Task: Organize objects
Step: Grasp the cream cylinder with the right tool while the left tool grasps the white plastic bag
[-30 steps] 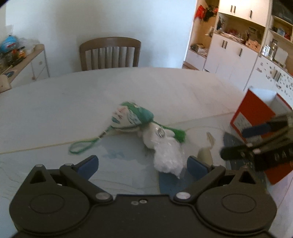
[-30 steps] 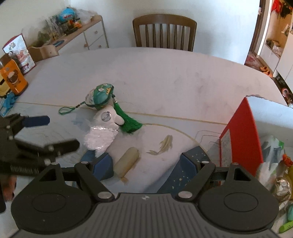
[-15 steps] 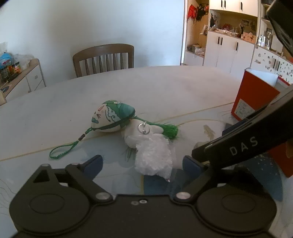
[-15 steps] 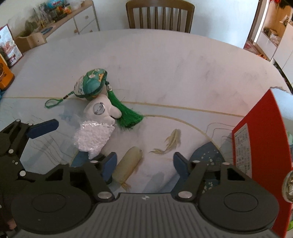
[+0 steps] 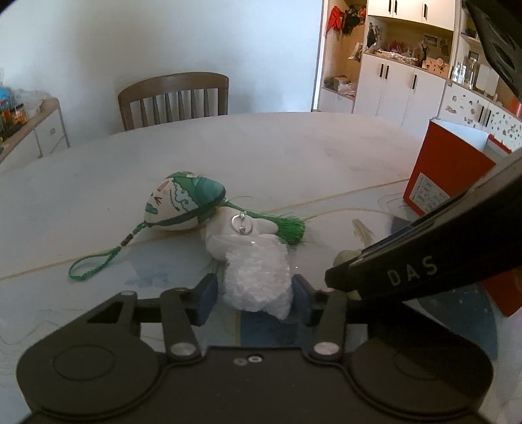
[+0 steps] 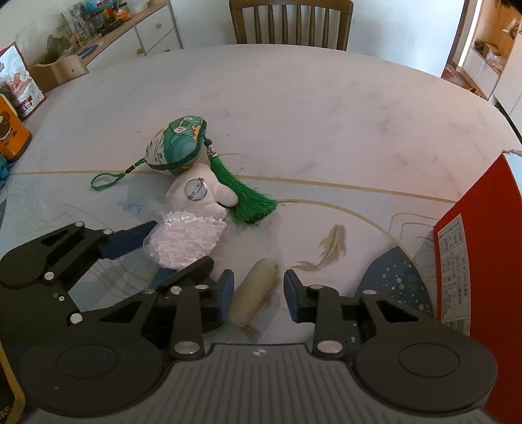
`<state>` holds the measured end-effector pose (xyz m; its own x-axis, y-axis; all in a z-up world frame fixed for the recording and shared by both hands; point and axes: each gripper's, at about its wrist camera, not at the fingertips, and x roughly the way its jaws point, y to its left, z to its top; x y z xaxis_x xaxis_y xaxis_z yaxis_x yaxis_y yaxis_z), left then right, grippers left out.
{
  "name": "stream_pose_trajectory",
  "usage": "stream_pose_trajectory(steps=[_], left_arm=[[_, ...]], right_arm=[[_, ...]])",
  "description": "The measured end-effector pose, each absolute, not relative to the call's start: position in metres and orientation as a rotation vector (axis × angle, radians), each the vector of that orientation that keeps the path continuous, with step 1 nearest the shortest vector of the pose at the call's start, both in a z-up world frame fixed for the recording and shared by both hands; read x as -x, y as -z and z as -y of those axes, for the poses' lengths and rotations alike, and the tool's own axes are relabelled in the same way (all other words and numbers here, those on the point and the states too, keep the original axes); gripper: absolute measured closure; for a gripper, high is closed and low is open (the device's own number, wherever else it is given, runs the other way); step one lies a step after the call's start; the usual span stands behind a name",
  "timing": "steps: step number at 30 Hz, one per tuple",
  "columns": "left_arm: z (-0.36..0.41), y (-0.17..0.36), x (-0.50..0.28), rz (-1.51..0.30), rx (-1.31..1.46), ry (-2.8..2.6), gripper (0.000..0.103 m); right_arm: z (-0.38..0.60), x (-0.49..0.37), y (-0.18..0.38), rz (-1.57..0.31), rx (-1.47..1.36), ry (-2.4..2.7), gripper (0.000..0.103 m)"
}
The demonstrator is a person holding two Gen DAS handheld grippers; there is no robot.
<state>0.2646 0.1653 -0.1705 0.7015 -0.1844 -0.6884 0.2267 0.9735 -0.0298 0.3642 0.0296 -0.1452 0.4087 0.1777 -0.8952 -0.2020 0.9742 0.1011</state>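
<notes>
A white crinkly plastic bag (image 5: 257, 277) (image 6: 186, 241) lies on the table (image 6: 326, 114), and my left gripper (image 5: 253, 300) (image 6: 181, 243) is shut on it, a blue pad touching each side. A cream roll (image 6: 256, 290) (image 5: 342, 256) lies just right of the bag. My right gripper (image 6: 257, 290) straddles the roll, narrowed, with a thin gap left at its right pad; one of its fingers (image 5: 391, 270) crosses the left wrist view. Beyond the bag lie a white plush (image 6: 195, 195) (image 5: 241, 228) with a metal ring and a green-and-white sachet (image 6: 179, 143) (image 5: 186, 208) with a green tassel.
A red box (image 6: 483, 234) (image 5: 447, 169) stands at the table's right edge. A wooden chair (image 6: 290, 22) (image 5: 173, 98) is at the far side. A cluttered sideboard (image 6: 98, 49) and an orange canister (image 6: 9, 130) are to the left.
Both grippers came down and forward and narrowed. The left one closed around the white bag. The right one's fingers drew in on either side of the cream roll.
</notes>
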Motion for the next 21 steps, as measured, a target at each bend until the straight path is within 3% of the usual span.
stream_pose_trajectory(steps=[10,21], left_arm=[[-0.164,0.165,-0.266,-0.790,-0.035,0.234,0.067],[-0.167,0.147,-0.249,-0.804,0.050,0.257,0.073]], right_arm=[[-0.024,-0.361,0.145,-1.130,-0.043,-0.239,0.087],[-0.010,-0.336,0.130,-1.103,-0.070,-0.228,0.088]])
